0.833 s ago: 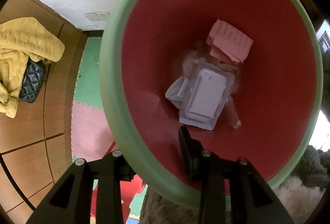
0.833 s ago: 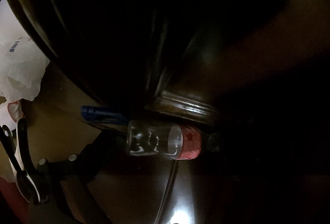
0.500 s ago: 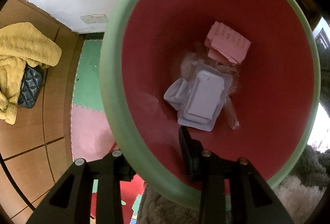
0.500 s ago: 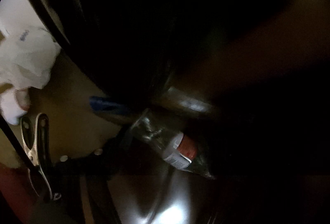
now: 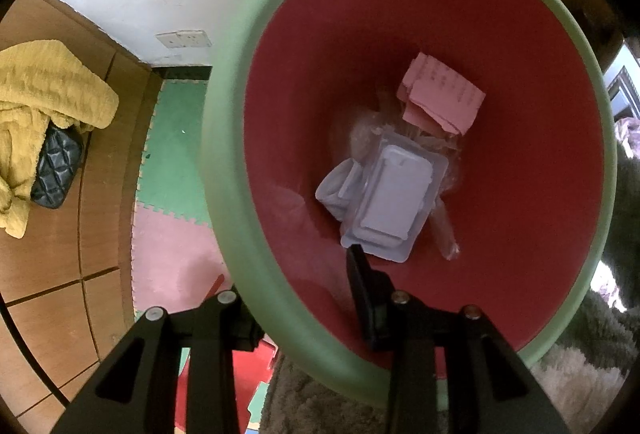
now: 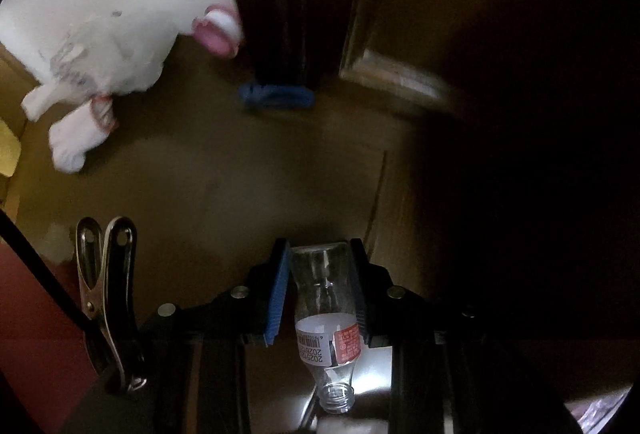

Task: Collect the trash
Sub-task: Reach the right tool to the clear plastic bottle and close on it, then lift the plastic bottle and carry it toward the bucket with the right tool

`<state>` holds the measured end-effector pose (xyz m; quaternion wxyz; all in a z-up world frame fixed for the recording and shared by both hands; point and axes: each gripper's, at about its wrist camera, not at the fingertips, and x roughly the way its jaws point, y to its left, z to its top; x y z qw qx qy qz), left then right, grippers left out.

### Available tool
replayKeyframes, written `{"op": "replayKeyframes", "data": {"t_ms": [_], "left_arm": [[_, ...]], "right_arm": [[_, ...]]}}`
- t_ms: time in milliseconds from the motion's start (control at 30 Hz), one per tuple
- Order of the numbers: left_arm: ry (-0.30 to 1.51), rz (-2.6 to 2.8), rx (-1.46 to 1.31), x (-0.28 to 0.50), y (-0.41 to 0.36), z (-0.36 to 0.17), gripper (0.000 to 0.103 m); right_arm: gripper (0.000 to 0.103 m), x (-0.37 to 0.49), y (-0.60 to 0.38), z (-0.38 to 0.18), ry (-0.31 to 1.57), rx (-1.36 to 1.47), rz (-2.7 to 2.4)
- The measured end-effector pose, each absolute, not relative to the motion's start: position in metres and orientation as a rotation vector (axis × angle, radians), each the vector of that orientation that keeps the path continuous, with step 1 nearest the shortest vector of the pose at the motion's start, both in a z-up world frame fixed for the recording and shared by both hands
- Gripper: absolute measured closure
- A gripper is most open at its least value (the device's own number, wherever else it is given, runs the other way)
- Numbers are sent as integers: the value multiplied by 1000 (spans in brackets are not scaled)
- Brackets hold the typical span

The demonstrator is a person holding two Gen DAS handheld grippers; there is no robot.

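My left gripper (image 5: 296, 294) is shut on the rim of a bin (image 5: 228, 218), green outside and red inside; one finger is outside the wall, the other inside. In the bin lie a clear plastic blister tray (image 5: 394, 204), pink paper (image 5: 440, 100) and crumpled clear wrap. My right gripper (image 6: 320, 274) is shut on a clear plastic bottle (image 6: 324, 302) with a red and white label; its open neck points toward the camera.
Left wrist view: a yellow cloth (image 5: 44, 102) over a black quilted bag (image 5: 56, 170) on wooden floor, foam mats (image 5: 176, 138), a grey rug (image 5: 320, 394). Right wrist view: white crumpled things (image 6: 100, 74), a blue item (image 6: 276, 96), dark furniture, a metal clip (image 6: 106, 294).
The right gripper has swung with the bottle: it now points along the fingers with its neck toward the camera, and the view shows brown floor. The bin hold is unchanged.
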<state>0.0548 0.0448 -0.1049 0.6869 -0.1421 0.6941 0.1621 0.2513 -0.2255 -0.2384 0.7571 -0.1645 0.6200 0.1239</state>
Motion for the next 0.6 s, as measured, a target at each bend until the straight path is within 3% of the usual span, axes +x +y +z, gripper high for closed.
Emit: {"op": "replayKeyframes", "data": {"t_ms": [467,600], "left_arm": [[1532,378,-343,53,46,-104,68],[1522,387,-371,52,49,-103,68]], "right_arm": [[74,267,-224,-202,1353,-330,290],[74,263,-225,-170,1313,-314,330]]}}
